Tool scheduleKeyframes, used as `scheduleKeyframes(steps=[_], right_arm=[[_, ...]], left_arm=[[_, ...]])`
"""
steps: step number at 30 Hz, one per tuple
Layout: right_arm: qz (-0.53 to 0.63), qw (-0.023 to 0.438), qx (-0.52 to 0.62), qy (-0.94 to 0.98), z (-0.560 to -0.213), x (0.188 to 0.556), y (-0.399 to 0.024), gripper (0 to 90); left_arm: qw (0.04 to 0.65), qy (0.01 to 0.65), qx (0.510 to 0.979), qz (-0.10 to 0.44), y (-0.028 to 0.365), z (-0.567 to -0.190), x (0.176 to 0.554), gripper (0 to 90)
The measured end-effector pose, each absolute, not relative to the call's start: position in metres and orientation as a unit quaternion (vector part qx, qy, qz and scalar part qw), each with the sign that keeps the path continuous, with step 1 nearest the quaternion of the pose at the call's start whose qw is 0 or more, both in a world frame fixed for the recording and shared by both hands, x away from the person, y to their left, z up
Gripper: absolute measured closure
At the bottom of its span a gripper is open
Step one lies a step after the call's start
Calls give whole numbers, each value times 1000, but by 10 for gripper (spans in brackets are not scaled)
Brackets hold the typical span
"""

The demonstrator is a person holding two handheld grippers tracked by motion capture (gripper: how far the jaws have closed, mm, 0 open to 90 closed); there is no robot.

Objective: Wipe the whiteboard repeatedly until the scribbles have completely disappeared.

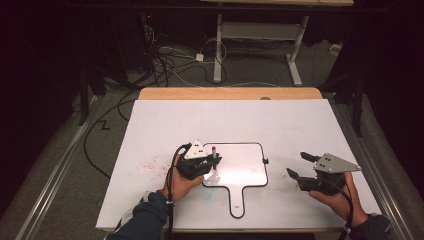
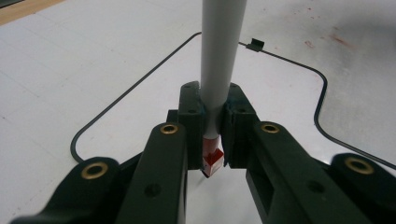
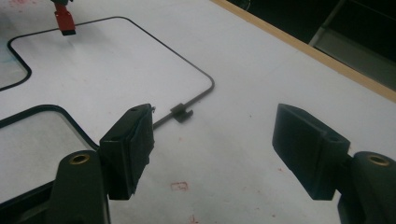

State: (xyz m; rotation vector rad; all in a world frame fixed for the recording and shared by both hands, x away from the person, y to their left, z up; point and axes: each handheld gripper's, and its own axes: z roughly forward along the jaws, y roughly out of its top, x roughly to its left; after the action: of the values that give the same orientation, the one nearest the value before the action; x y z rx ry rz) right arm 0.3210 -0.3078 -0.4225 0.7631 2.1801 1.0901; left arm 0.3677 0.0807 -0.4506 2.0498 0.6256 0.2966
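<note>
A small white board (image 1: 242, 165) with a thin black rim and a handle lies flat on the white table top. My left gripper (image 1: 214, 161) hovers over the board's left edge, shut on a marker (image 1: 214, 151) that stands upright. In the left gripper view the marker's grey barrel (image 2: 219, 56) runs up out of the pads, and its red end (image 2: 212, 158) sits below them inside my left gripper (image 2: 212, 112). My right gripper (image 1: 297, 165) is held just right of the board, open, nothing between its pads. In the right gripper view, the right gripper (image 3: 217, 135) faces the board's rim clip (image 3: 181, 113), with the marker's red part (image 3: 64, 19) far off.
Red ink smudges (image 1: 150, 162) speckle the table sheet left of the board. A wooden strip (image 1: 230, 93) borders the table's far edge. Beyond it, cables (image 1: 170, 60) lie on the floor by a white desk frame (image 1: 260, 35).
</note>
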Motion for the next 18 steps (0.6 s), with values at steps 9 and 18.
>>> scheduleKeyframes(steps=[9, 18], right_arm=[[441, 266, 275, 812, -418, 318, -301, 285], [476, 226, 240, 815, -405, 316, -270, 392]], left_arm=[[462, 235, 847, 119, 64, -447, 367, 784], [469, 203, 853, 104, 31, -439, 362, 785]])
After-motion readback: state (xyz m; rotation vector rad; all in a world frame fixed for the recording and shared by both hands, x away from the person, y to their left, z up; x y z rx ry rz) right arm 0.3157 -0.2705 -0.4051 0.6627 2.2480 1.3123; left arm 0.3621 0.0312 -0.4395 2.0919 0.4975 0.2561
